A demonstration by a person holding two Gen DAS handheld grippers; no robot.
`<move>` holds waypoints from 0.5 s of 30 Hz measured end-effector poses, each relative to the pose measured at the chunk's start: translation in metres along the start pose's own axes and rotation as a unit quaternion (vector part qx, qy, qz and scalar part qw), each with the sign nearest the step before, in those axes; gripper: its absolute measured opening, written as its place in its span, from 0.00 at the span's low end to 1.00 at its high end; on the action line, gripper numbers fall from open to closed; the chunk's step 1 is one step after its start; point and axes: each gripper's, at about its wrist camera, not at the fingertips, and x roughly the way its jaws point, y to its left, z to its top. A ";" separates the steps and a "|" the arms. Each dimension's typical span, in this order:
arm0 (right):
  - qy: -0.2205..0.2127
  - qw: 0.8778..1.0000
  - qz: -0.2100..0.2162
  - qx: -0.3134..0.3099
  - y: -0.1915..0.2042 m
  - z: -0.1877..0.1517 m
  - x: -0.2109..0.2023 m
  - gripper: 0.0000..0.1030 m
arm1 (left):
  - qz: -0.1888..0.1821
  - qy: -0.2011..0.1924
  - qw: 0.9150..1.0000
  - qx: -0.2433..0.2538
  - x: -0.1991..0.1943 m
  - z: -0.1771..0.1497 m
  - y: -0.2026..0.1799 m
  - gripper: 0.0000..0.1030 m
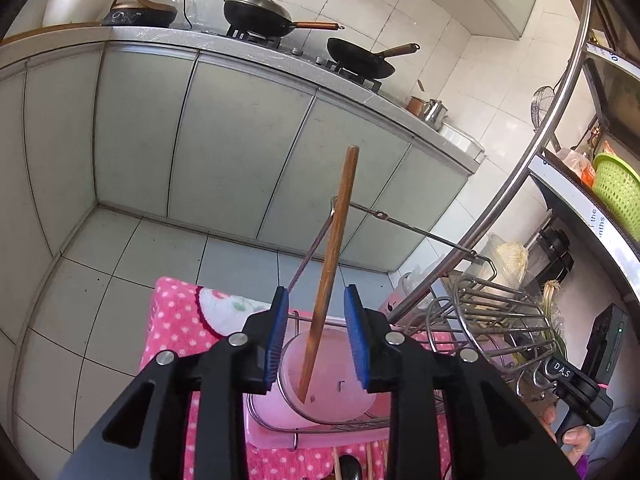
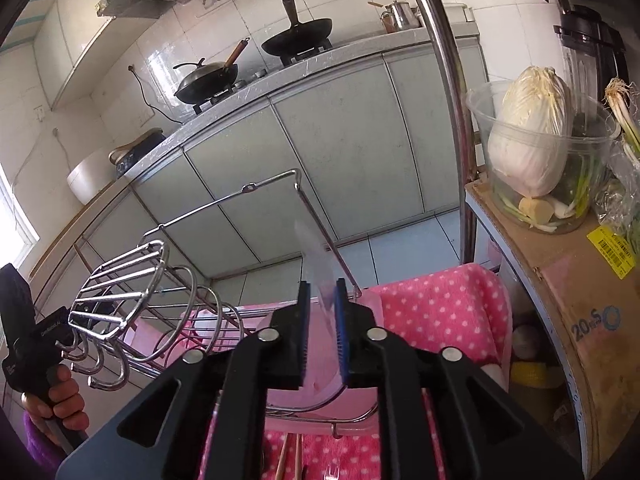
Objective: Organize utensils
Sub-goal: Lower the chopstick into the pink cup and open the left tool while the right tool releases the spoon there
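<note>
The left gripper [image 1: 316, 334] has its fingers spread apart around, not touching, a brown wooden chopstick [image 1: 329, 264] that leans tip-down in the translucent pink plastic cup [image 1: 320, 392] of the chrome wire rack [image 1: 480, 304], apparently just dropped in. The right gripper [image 2: 322, 330] pinches a clear plastic utensil [image 2: 316, 264], held handle-up, likely for the same cup

Two black woks [image 1: 256, 14] [image 1: 360, 60] sit on the stove; a napa cabbage [image 2: 528, 136] stands in a clear tub [image 2: 596, 152] on a cardboard box [image 2: 580, 288].
</note>
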 end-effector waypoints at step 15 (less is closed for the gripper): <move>-0.007 0.999 -0.016 -0.027 0.004 -0.041 -0.068 0.28 | 0.007 0.012 1.000 0.020 -0.052 -0.030 -0.003 0.29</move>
